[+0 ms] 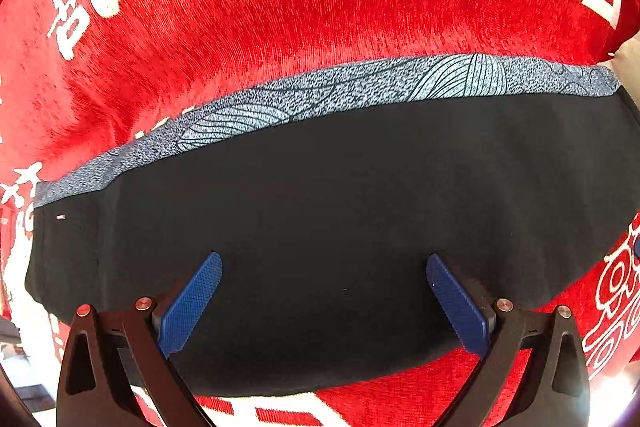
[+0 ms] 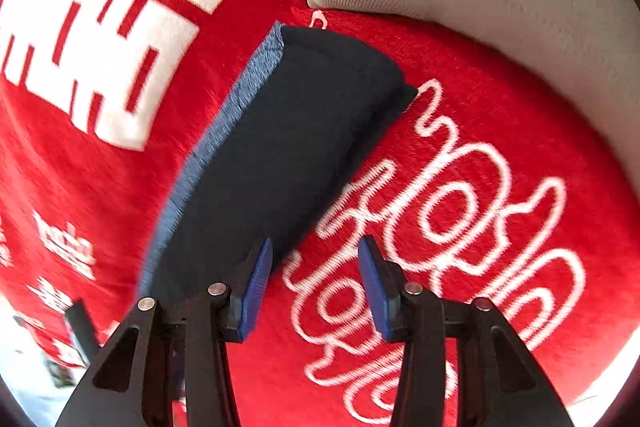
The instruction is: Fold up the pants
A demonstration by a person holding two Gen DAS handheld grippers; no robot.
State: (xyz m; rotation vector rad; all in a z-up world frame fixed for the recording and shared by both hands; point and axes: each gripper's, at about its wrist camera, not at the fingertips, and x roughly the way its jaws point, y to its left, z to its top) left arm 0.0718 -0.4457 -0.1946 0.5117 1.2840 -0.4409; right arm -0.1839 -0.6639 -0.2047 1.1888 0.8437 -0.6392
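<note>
The dark pants (image 1: 320, 227) lay folded flat on the red blanket (image 1: 280, 7), with their blue-grey band (image 1: 320, 95) on the far side. The left gripper (image 1: 324, 303) hung right over the pants, jaws wide apart and holding nothing. The right gripper (image 2: 316, 287) was just beside the pants' edge, over the blanket, jaws apart and empty.
</note>
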